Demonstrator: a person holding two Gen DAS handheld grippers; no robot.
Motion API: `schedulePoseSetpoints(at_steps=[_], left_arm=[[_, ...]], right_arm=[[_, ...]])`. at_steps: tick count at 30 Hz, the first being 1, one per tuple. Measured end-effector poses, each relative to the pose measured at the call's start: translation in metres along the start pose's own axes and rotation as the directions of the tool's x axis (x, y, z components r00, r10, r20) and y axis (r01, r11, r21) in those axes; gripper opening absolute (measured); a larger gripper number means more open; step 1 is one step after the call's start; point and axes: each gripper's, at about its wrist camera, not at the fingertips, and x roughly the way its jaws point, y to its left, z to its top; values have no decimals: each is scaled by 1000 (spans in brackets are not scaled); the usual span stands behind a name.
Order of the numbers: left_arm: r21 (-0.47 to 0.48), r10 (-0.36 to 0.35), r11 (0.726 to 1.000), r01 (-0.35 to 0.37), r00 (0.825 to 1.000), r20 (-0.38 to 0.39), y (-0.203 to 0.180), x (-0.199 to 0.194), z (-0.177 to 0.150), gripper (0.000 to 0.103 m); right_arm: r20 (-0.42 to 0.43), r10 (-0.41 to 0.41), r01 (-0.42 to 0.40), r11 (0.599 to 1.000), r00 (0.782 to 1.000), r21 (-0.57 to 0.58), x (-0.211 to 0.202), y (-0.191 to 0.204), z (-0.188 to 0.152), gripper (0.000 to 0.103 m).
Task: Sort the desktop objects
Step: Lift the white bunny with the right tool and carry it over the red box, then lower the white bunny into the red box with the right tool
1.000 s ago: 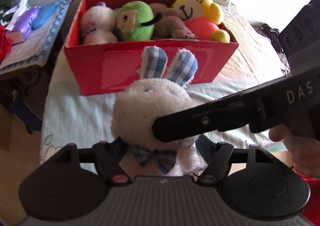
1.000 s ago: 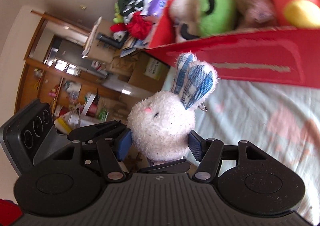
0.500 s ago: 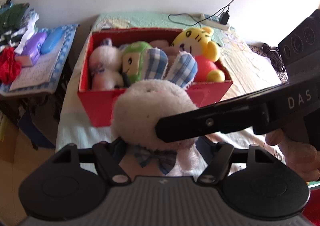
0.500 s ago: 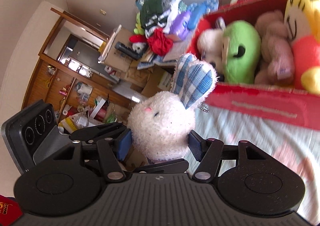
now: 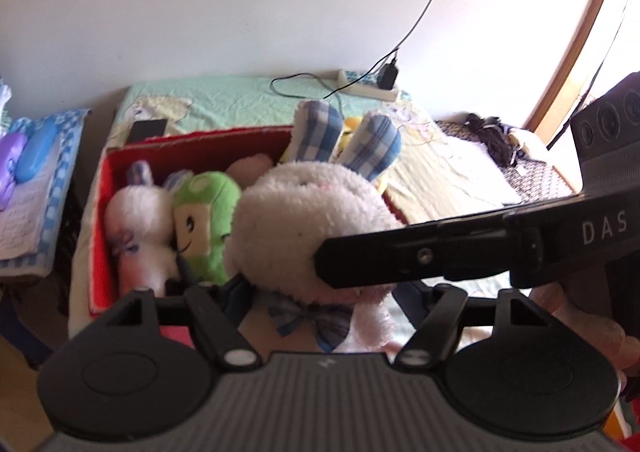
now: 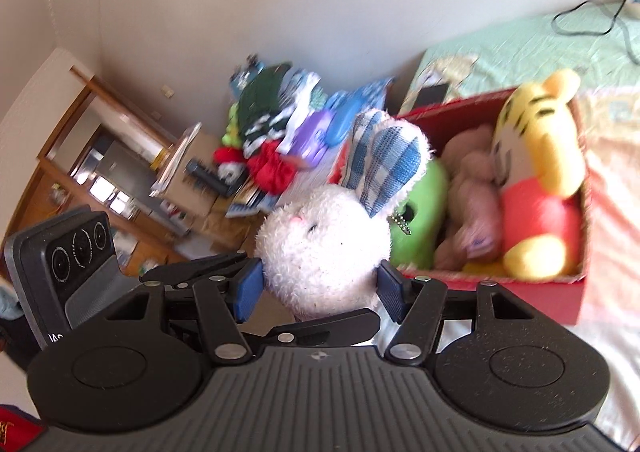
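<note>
A white plush bunny (image 5: 304, 220) with blue checked ears hangs in the air above the near edge of the red box (image 5: 100, 220). My right gripper (image 6: 320, 288) is shut on the bunny's (image 6: 324, 248) head, blue pads pressed into both sides. My left gripper (image 5: 324, 296) is shut on its lower body by the checked bow. The right gripper's black finger (image 5: 420, 260) crosses the left wrist view. The red box (image 6: 500, 292) holds a green plush (image 5: 204, 220), a white plush (image 5: 136, 220), a yellow tiger (image 6: 536, 156) and a tan plush (image 6: 472, 204).
The box sits on a bed with a pale sheet (image 5: 440, 172). A power strip (image 5: 368, 86) with cables and a dark phone (image 5: 146, 128) lie behind it. A heap of clothes (image 6: 272, 124) is stacked left of the bed. A person's hand (image 5: 580, 316) holds the right gripper.
Both grippers have risen with the bunny and moved toward the box. The box now sits lower in view and its inside shows from above.
</note>
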Motion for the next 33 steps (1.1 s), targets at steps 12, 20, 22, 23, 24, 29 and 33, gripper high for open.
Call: schedulePoseSetpoints(at_steps=[12,20,22,23,24,29,33], left_arm=[[-10,-137,990,138,988,73,11,37,33,74],[-63,-146,986,151,986,75,20,65,41,74],[-82,-139,986,145,988,70,25,71,41,74],[-88,-136,986,142,988,66,28,73,41,74],[-96,-132,986,138,989,59,30,75,40,74],[-136,-123,983,126,992,34,43,84,35,74],[-134,-99,986,101,995,25,47,86,33,74]], right_arm=[[165,-158,164,986,974,-20,2,-5,18,63],[195,-233,247,968,953,-49,14,-16,28,63],[181,-234,246,968,955,-47,17,-23,31,63],[172,-230,241,969,958,-47,19,-25,32,63],[162,-227,237,970,960,-47,22,-28,33,62],[121,-226,236,969,966,-73,36,-29,35,62],[105,-217,227,970,971,-92,43,-30,37,62]])
